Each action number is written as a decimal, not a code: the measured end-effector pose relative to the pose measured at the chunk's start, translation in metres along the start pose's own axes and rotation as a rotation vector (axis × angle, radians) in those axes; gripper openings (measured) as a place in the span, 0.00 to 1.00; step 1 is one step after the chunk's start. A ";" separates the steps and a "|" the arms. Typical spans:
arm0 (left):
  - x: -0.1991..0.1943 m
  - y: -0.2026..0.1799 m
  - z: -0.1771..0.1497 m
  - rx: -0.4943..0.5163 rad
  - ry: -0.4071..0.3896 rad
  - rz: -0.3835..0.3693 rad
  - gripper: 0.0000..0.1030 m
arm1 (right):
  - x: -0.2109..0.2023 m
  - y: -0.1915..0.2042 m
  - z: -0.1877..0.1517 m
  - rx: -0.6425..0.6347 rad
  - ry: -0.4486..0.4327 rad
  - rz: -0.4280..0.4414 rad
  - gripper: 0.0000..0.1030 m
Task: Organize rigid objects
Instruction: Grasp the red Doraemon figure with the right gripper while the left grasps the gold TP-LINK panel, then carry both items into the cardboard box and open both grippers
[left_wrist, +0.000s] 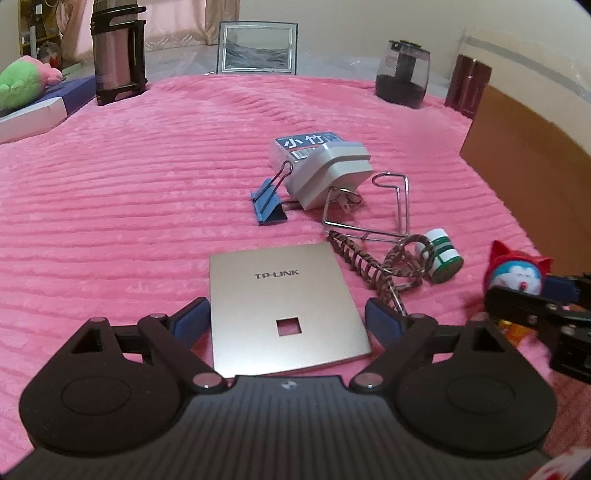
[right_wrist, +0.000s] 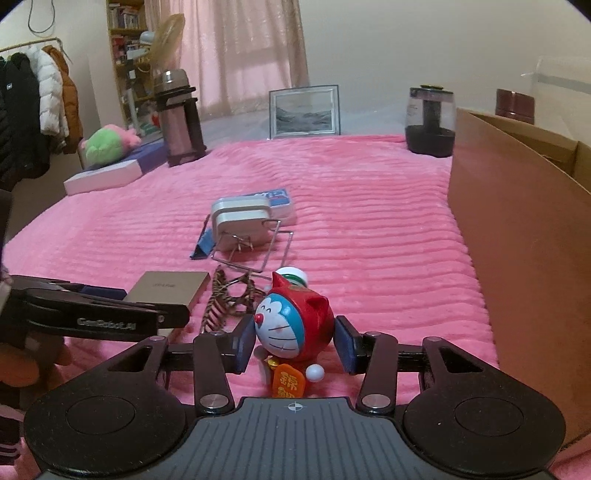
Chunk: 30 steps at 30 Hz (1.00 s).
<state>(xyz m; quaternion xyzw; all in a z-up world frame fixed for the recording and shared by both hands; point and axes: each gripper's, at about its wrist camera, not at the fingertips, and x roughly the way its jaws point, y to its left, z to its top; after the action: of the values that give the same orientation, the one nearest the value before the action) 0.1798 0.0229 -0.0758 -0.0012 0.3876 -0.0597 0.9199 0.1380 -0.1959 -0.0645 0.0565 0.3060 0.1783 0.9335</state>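
Clearly little of the sorting is done yet: most of the small items lie scattered on the pink blanket (left_wrist: 147, 192), and the cardboard box (right_wrist: 517, 229) along the right edge of the right wrist view, which I take for the likely container, shows nothing inside from this angle.

Low in the centre of the right wrist view, the right gripper (right_wrist: 293, 341) has its blue pads pressed to either side of the cat figurine (right_wrist: 291, 321), so it grips the toy's round head; the figurine appears to sit just on or just above the blanket, and I cannot tell which.

At the bottom centre of the left wrist view, the left gripper (left_wrist: 286, 323) stands wide, its pads flanking the TP-LINK panel (left_wrist: 284, 306) without pressing on it. The panel lies flat on the blanket.

Waiting in the middle of that view are the blue binder clip (left_wrist: 267, 206), the white adapter (left_wrist: 328, 173) resting against a small labelled box (left_wrist: 299, 142), a wire stand (left_wrist: 388, 206), a patterned hair clip (left_wrist: 373, 266) and a green-and-white bottle (left_wrist: 443, 254) toward the right.

By my judgement the task is at an early stage: one item gripped, one about to be, the rest untouched.
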 end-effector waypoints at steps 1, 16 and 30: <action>0.002 -0.001 0.000 0.004 0.003 0.007 0.85 | -0.001 -0.001 0.000 -0.002 0.000 -0.001 0.41; -0.012 0.002 -0.007 0.037 -0.023 0.052 0.84 | -0.016 -0.001 0.000 -0.005 -0.030 0.007 0.41; -0.085 -0.009 -0.011 0.048 -0.088 0.006 0.84 | -0.059 0.009 0.009 0.014 -0.086 0.023 0.41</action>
<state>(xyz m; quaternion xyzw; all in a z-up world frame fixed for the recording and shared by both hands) 0.1124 0.0236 -0.0227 0.0196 0.3455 -0.0660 0.9359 0.0964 -0.2094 -0.0229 0.0742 0.2661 0.1841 0.9433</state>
